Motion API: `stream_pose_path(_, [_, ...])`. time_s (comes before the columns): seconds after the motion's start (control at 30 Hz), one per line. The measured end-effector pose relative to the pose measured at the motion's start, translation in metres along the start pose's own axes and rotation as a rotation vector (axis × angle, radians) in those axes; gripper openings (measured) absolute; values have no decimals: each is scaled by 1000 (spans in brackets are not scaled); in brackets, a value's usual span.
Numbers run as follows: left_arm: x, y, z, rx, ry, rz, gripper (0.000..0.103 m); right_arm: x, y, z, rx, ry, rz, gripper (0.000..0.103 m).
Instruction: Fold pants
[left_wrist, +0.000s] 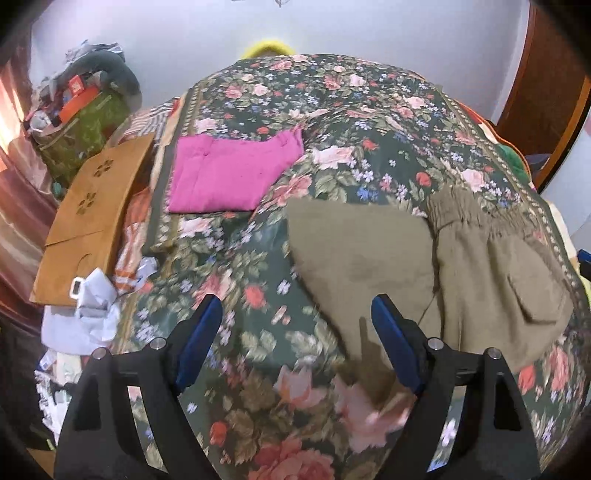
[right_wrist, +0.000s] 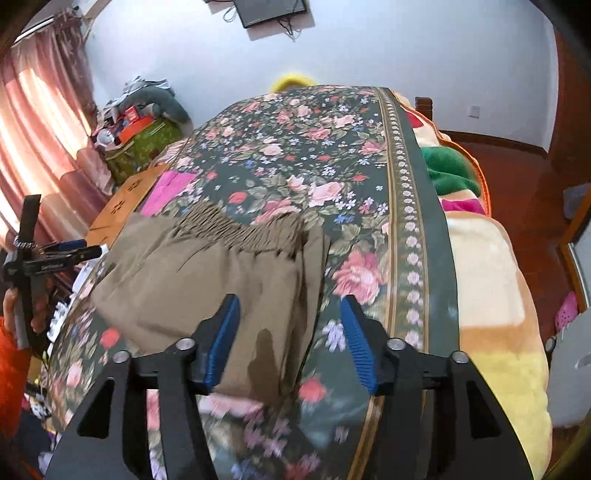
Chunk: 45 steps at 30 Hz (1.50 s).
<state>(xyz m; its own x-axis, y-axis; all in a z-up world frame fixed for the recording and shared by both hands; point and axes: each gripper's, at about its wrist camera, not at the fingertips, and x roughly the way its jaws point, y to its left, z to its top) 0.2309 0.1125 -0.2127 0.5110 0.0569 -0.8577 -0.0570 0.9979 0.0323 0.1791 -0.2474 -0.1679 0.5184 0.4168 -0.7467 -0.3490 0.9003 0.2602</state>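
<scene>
Olive-khaki pants (left_wrist: 461, 266) lie partly folded on the floral bed cover (left_wrist: 332, 122), elastic waistband at the far right. In the right wrist view the pants (right_wrist: 207, 273) lie just ahead, waistband away from me. My left gripper (left_wrist: 295, 306) is open and empty above the cover, left of the pants' near edge. My right gripper (right_wrist: 290, 306) is open and empty over the pants' near right corner. The left gripper also shows at the left edge of the right wrist view (right_wrist: 88, 249), held in a hand.
Folded pink pants (left_wrist: 229, 173) lie at the far left of the bed. A brown board (left_wrist: 88, 214) and crumpled paper (left_wrist: 92, 295) sit beside the left edge. A cluttered green box (left_wrist: 81, 129) stands by the curtain. Blankets (right_wrist: 491, 288) hang off the right side.
</scene>
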Motion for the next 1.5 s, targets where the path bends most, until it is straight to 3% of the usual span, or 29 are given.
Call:
stream_pose_path(0.37, [58,-5,16,-48,140,-138,83,74,-14,11,60,190,59,56])
stream_pose_path(0.6, [69,-19,22,-15,138,-188,83,91,-18,17,78,227,117,56])
stream_pose_path(0.7, [68,-26,24,0,108,-176,72,96,-15,18,63,235,120,51])
stream_pose_path(0.8, [67,-29,25,-1,88,-157,57,99,-13,19,52,238,128,39])
stream_pose_path(0.87, [64,-30,27,0,73,-131,35,98,-12,21,41,232,130,25])
stream_pose_path(0.97, [57,-29,31,-2,55,-107,25,94,-7,26,5,209,118,17])
stream_pose_path(1.23, [24,-27,45,20,-25,-96,16,70,17,53,-108,104,93,14])
stream_pose_path(1.5, [-15,-13,69,35,-139,-49,15,47,45,98,-152,-12,104,13])
